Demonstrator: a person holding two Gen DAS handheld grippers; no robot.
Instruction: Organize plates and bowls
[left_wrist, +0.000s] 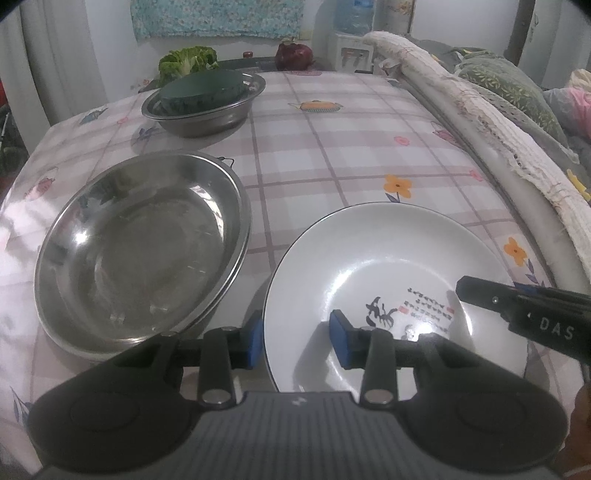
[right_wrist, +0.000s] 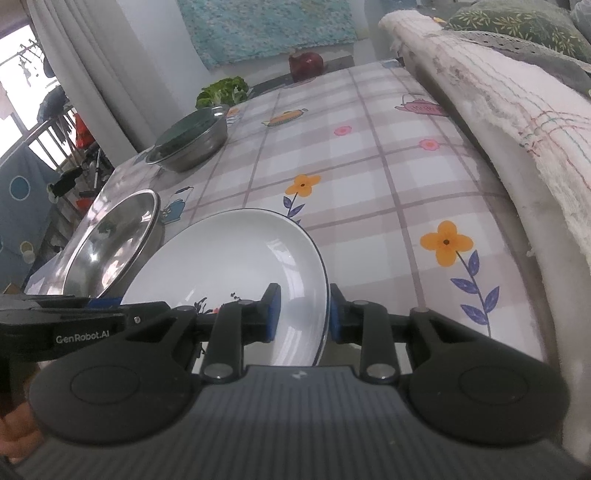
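Plate (left_wrist: 388, 266) straddled at left rim by left gripper (left_wrist: 297, 341), pads apart; right gripper (right_wrist: 301, 314) clamps right rim.

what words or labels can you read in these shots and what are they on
"DAS": white letters on the right tool, seen from the left wrist view.
"GenRobot.AI": white print on the left tool, seen from the right wrist view.
Black brush writing and red seals on the white plate: too small and blurred to read.
Nothing else readable.
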